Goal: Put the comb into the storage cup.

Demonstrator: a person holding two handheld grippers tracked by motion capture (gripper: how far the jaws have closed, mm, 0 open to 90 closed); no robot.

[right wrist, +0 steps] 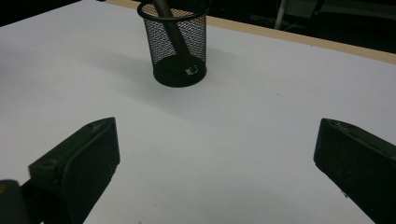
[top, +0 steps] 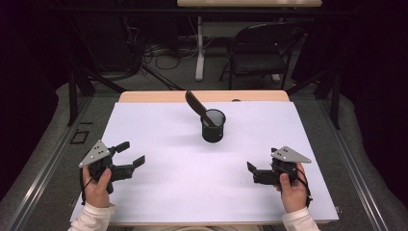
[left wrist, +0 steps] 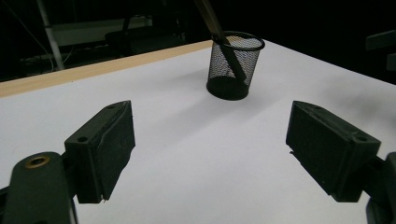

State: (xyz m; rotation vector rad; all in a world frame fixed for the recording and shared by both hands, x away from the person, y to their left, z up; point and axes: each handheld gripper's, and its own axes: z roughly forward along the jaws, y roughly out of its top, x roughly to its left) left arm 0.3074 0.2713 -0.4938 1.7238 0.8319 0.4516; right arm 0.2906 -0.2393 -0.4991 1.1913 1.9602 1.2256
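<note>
While both the left gripper and the right gripper stood wide apart and empty, the mesh cup sat well beyond, between them.

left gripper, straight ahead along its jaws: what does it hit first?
Probably the mesh cup with the dark tool leaning in it. The left gripper is open, with bare white table before it; depth unclear.

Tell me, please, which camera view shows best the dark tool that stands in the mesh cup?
The high view: there the whole dark tool leans out of the mesh cup, upper end included. Both gripper views show the tool's lower part through the mesh; the frame cuts off its upper end.
</note>
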